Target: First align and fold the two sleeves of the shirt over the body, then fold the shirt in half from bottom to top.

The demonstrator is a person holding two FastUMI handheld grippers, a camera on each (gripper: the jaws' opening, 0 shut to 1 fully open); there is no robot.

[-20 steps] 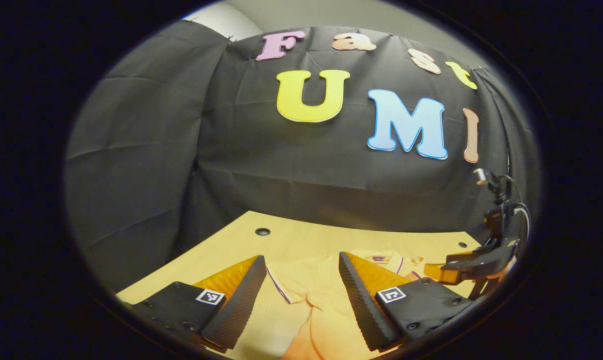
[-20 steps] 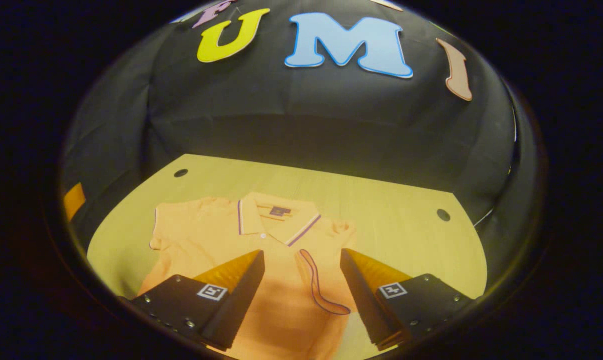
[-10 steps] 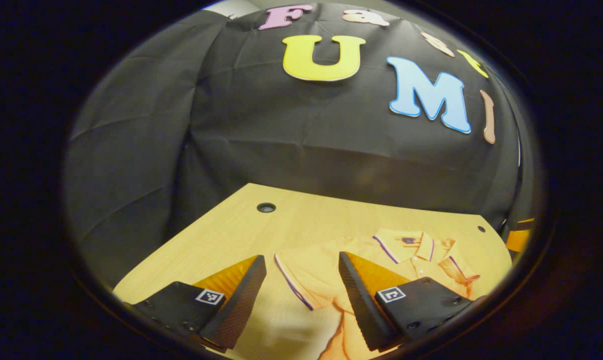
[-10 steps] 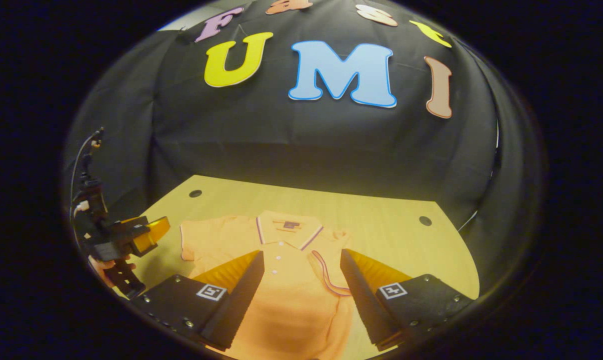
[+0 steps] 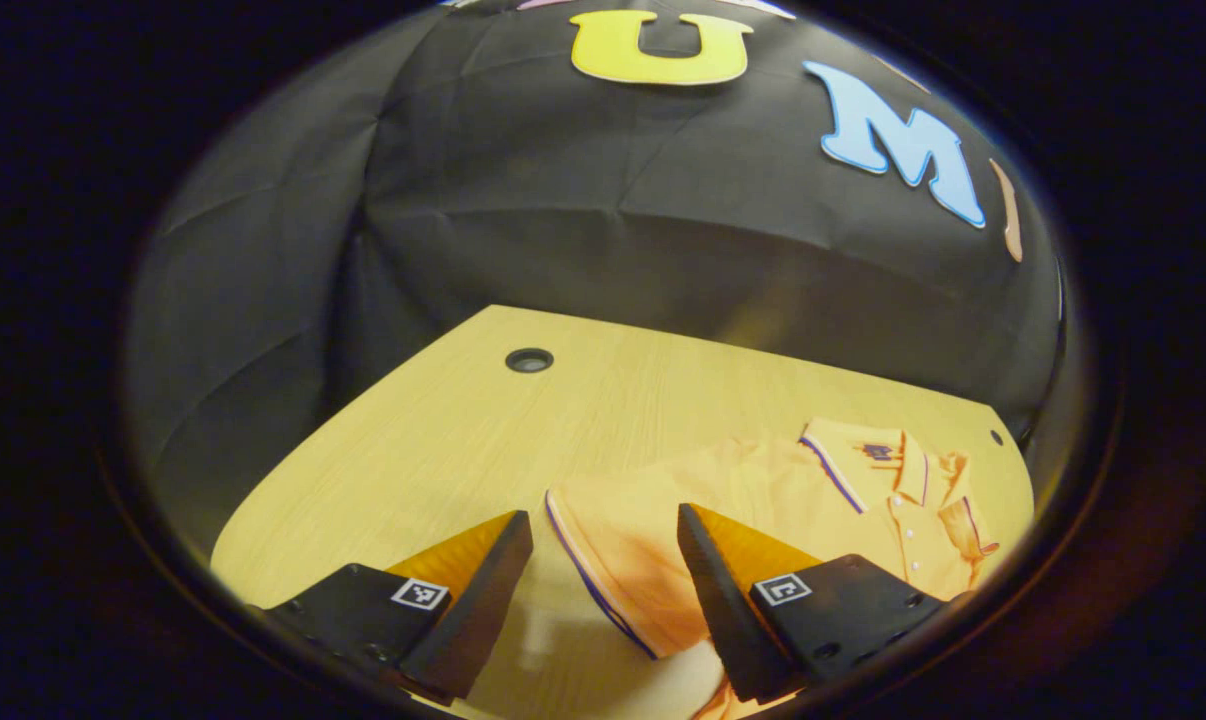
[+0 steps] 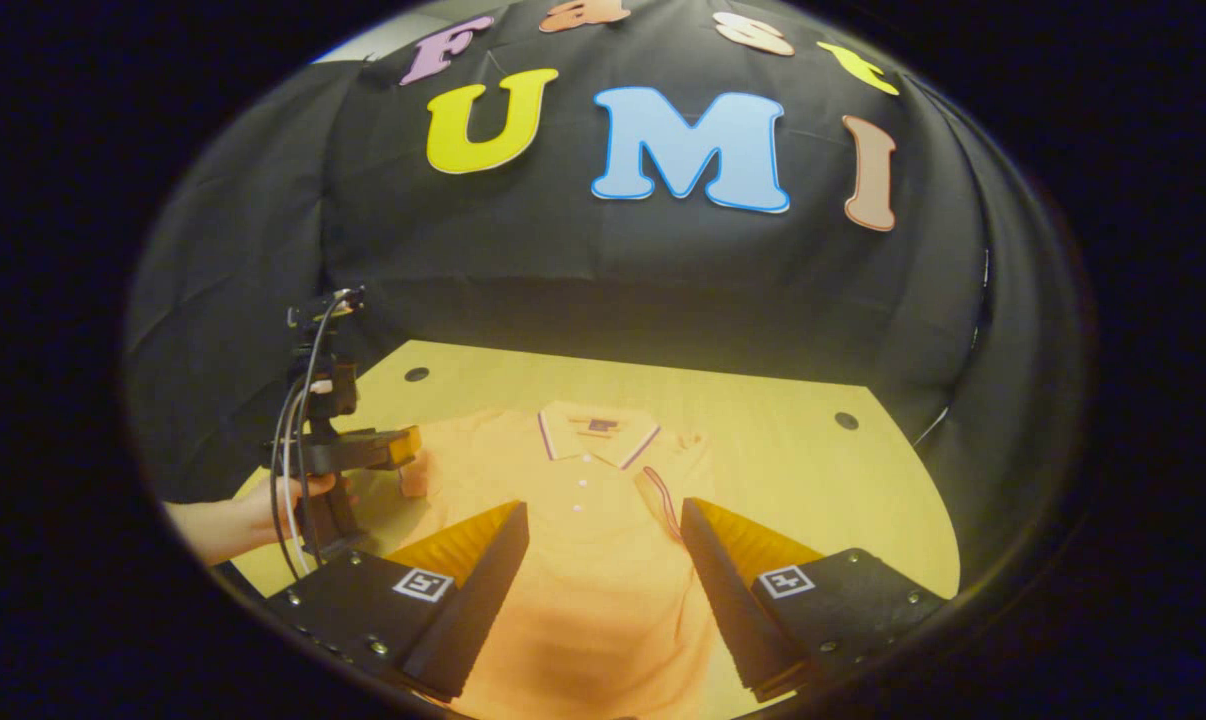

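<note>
Booth wall [image 6: 583, 270]: black cloth rising right behind the table's far edge and curving round both sides in the two views.

Table [image 5: 443, 440]: pale wood top with a curved near-left edge in the left gripper view; a wide bare stretch runs from the shirt's left side to that edge. In the right gripper view bare wood [image 6: 823, 480] lies to the right of the shirt, as far as the rounded right edge.

Cable holes: one dark round hole [image 5: 529, 360] near the far left edge, well apart from the shirt; a smaller one [image 6: 845, 421] near the far right edge; another [image 6: 417, 374] at far left in the right gripper view.

Polo shirt [image 6: 583, 540]: orange, lying flat on the table, collar toward the wall, buttons showing down the placket. The collar [image 6: 597, 440] has a dark and white stripe along its edge.

Right sleeve [image 6: 663, 495]: folded inward over the body, its striped cuff lying on the chest.

Left sleeve [image 5: 613, 560]: spread outward flat on the wood, striped cuff edge toward the bare table.

Left gripper [image 5: 603, 580]: fingers spread wide, nothing between them, poised over the left sleeve's cuff; in the right gripper view it [image 6: 403, 450] sits at the sleeve's outer edge, held by a hand [image 6: 283, 500].

Right gripper [image 6: 603, 570]: fingers spread wide, gripping nothing, above the shirt's body.
</note>
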